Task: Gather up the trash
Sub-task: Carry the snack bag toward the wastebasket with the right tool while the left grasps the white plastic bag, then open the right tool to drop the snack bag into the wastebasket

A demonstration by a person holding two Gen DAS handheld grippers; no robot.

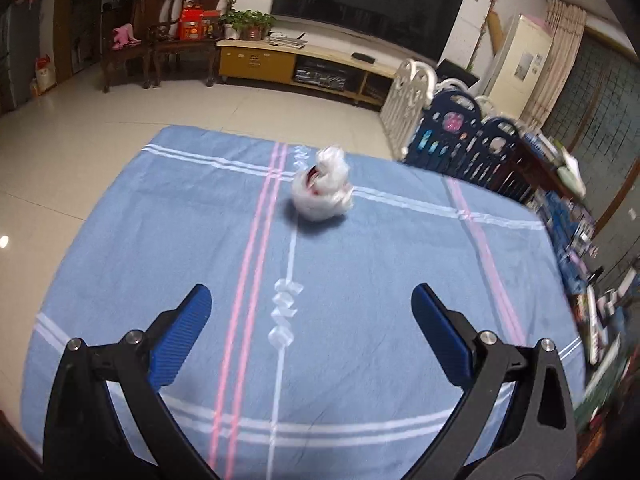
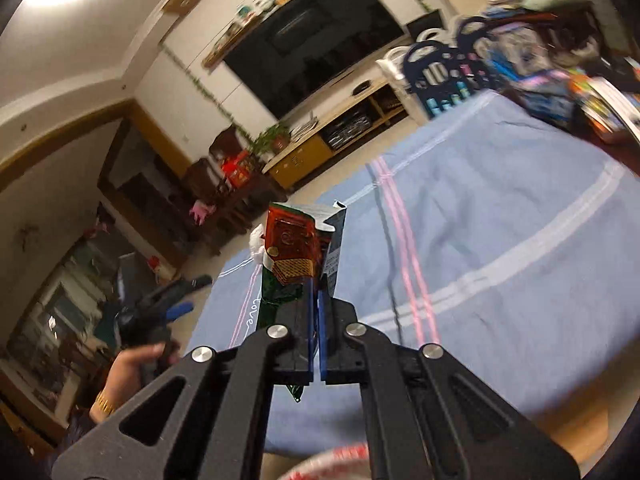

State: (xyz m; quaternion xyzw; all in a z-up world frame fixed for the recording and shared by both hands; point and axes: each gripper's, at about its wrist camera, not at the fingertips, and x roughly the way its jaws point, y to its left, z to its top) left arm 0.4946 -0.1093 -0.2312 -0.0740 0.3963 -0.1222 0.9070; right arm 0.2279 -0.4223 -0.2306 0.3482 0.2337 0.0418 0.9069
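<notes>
On the blue striped cloth (image 1: 360,280) over the worktop, the left wrist view shows a crumpled white bag (image 1: 323,186) with a bit of red in it. It lies alone, well ahead of the left tool (image 1: 311,300). That tool is wide open and holds nothing. To pick the bag up well, I think the tool should go straight to it, put one finger on each side, and squeeze gently, because the bag looks soft and light and could slip away. No words can be read here.

In the right wrist view, the right tool (image 2: 316,292) is closed tight on a red and green snack wrapper (image 2: 298,248), which sticks up above the cloth. The white bag peeks out just behind it. A hand (image 2: 132,364) holds the left tool at the left side. The word "love" (image 2: 250,312) is stitched on the cloth. The wrapper's print is too small to read.
</notes>
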